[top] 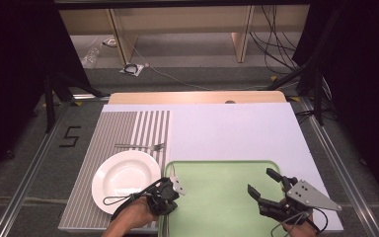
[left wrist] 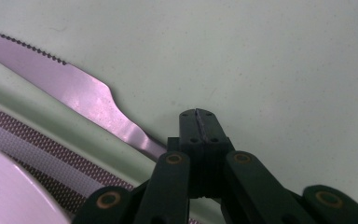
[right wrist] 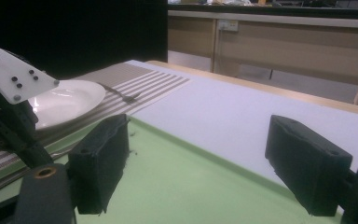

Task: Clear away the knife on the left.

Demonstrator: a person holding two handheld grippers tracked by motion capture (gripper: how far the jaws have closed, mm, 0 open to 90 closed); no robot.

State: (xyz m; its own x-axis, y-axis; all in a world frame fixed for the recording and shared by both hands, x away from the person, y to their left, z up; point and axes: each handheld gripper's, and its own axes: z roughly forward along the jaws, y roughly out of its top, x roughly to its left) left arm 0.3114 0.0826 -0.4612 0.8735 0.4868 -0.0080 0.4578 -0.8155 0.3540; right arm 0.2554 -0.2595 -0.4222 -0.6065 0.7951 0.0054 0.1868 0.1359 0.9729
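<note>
On the green tray, left gripper is closed on nothing, the knife at ten o'clock; right gripper gapes empty. Better open first, then grip the handle squarely.

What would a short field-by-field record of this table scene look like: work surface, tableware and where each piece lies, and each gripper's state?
Tray: green tray, near edge of table
Knife: knife along the tray's left rim
Plate: white plate on striped placemat
Fork: fork beyond the plate
Left gripper: left gripper shut, beside the knife handle
Right gripper: right gripper open over tray
</note>
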